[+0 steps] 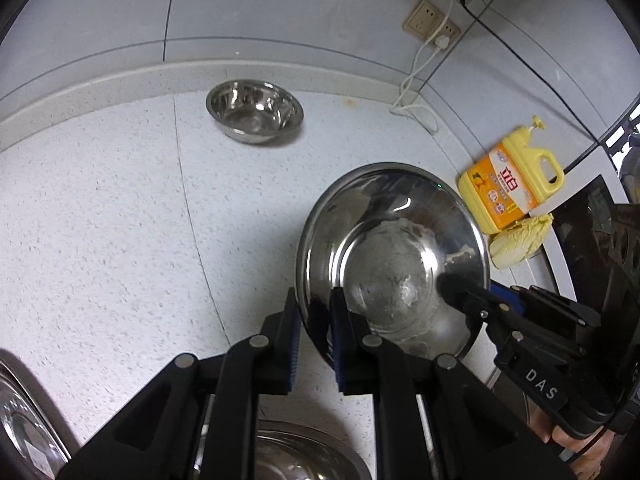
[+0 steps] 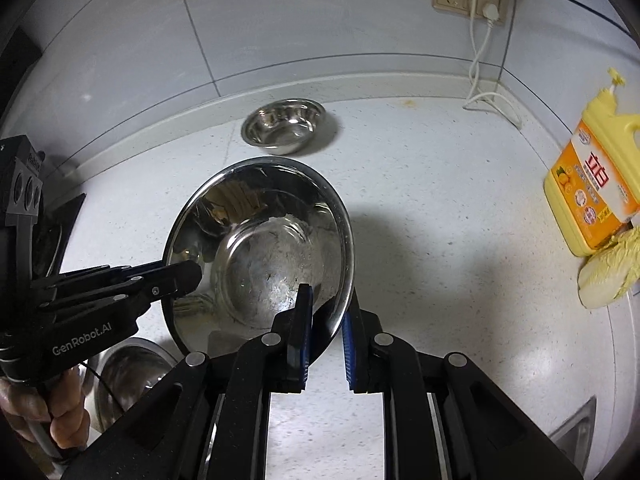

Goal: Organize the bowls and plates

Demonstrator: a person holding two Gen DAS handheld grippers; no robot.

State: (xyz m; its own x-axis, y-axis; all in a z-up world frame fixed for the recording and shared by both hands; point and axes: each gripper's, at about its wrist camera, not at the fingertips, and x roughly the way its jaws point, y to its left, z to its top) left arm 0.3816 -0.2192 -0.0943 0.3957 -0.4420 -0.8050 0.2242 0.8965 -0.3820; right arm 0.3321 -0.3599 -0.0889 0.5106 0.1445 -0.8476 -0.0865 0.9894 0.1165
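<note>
Two grippers, left (image 1: 314, 320) and right (image 2: 326, 320), jaws clamped on opposite rim edges of big bowl (image 1: 394, 256), above table (image 1: 100, 220). Risk: thin steel rim slips, bowl tips, drops, hits small bowl (image 1: 254, 114).

The right gripper (image 2: 326, 312) pinches the near rim of a big steel bowl (image 2: 260, 256), tilted above the speckled counter (image 2: 460, 280). The left gripper (image 2: 192, 276) grips its opposite rim, it seems. A smaller bowl (image 2: 284, 126) sits by the wall, a yellow detergent jug (image 2: 596, 188) to the right.
</note>
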